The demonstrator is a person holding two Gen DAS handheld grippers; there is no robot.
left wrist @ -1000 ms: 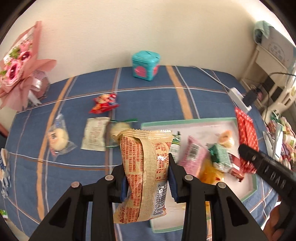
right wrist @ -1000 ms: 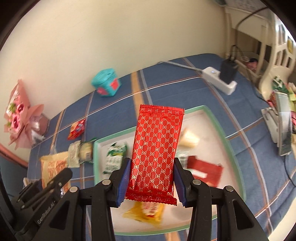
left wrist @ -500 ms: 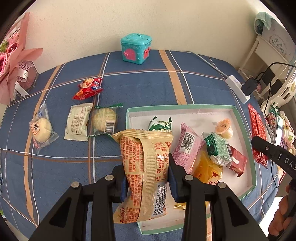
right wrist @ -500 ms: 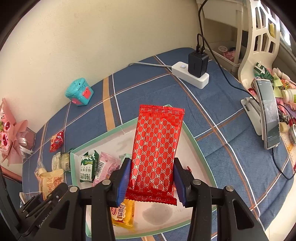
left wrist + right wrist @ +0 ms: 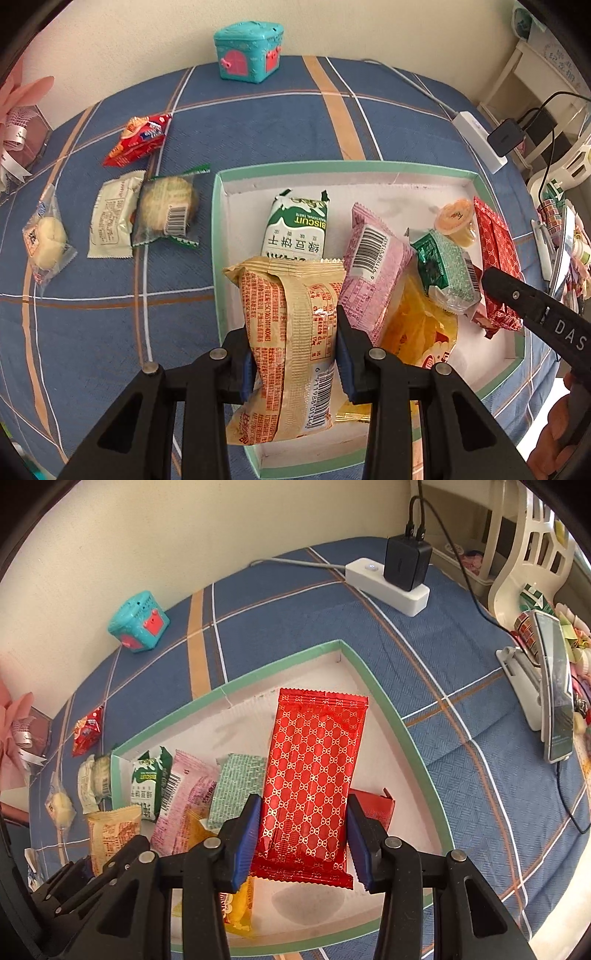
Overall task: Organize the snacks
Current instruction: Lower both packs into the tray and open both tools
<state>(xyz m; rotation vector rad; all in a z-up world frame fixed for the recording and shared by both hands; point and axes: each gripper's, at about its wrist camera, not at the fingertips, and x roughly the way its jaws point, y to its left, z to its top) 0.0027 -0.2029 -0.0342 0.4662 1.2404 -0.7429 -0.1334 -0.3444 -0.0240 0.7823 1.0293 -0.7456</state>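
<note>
We aim both claws steeply down: left gripper [image 5: 295,363] clamps tan packet [image 5: 291,332], right gripper [image 5: 301,840] clamps red packet [image 5: 314,786], both over green-rimmed tray [image 5: 388,716]. Blue plaid cloth [image 5: 92,332]; teal box [image 5: 249,50] at 12 o'clock.

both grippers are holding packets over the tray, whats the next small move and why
Probably lower a little more, then open the jaws. The left gripper holds the beige packet over the near left part of the green-rimmed tray, and the right gripper holds the red patterned packet over its right side, where bare floor shows.
</note>
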